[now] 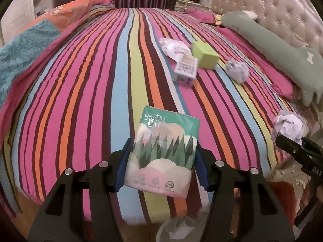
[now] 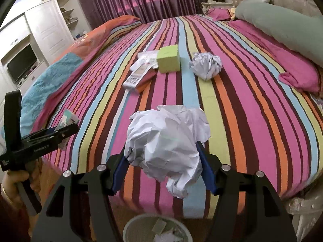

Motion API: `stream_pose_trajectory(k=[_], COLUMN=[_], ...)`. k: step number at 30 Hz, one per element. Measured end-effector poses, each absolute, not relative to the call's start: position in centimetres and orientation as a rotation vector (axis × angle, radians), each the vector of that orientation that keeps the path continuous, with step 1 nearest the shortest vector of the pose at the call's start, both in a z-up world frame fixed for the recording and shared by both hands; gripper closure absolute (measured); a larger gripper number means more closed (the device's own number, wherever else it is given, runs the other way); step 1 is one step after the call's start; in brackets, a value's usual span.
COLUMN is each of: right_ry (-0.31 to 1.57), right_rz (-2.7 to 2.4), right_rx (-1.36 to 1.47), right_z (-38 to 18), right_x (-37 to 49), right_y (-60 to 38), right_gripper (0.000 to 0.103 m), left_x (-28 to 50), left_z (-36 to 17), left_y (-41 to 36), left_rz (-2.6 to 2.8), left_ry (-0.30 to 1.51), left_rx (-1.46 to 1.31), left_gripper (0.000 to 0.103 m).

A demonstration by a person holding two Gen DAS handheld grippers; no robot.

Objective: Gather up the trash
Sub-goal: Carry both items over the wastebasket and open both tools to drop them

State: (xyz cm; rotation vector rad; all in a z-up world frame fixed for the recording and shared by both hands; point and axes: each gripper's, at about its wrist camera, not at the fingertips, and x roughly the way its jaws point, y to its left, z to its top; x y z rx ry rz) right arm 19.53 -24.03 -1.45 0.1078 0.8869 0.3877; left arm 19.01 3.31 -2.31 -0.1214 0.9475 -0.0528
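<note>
My left gripper (image 1: 161,167) is shut on a green tissue pack (image 1: 163,153) and holds it above the near edge of the striped bed (image 1: 90,80). My right gripper (image 2: 161,163) is shut on a crumpled white paper ball (image 2: 167,139), held over a round waste bin (image 2: 157,230) with trash inside. On the bed lie another paper ball (image 2: 206,64), a green box (image 2: 168,58), a flat white carton (image 2: 138,77) and a white plastic wrapper (image 2: 147,57). The same items show in the left wrist view: ball (image 1: 237,70), box (image 1: 203,54), carton (image 1: 185,70), wrapper (image 1: 174,47).
A long green plush pillow (image 1: 272,42) and pink pillows (image 2: 292,66) lie along the tufted headboard (image 1: 272,2) on the right. A folded orange and teal quilt (image 2: 66,66) lies at the bed's left. White wardrobes and a TV (image 2: 22,64) stand far left. The bin's rim also shows in the left view (image 1: 175,230).
</note>
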Motion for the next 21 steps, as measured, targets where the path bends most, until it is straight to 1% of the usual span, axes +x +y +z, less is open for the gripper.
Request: stream_pose_trajectory(k=[6,12,16,21], right_ry=[0.916,0.994,1.090,1.178], right_rz=[0.414,0.441,0.424,0.383], right_rx=[0.075,0.074,0.085,0.096], right_z=[-2.3,-4.5,-6.9,-9.3], right_x=[15.2,11.4,9.9,8.9], right_y=[-23.7,-23.3,-23.5,-23.8], right_gripper=[0.043,0.043,0.043,0.043], left_x=[13.7,8.6,5.8,4.9], left_z=[-3.5,-4.9,-7.0,-9.9], left_y=[1.8,-0.6,-2.3,-3.1], left_rz=[-0.096,-0.158,-0.198,-0.182], left_ry=[0.973,1.013,1.077,1.183], left_rx=[-0.141,-0.140,-0.097,-0.101], left_gripper=[0.048,0.048,0.048,0.048])
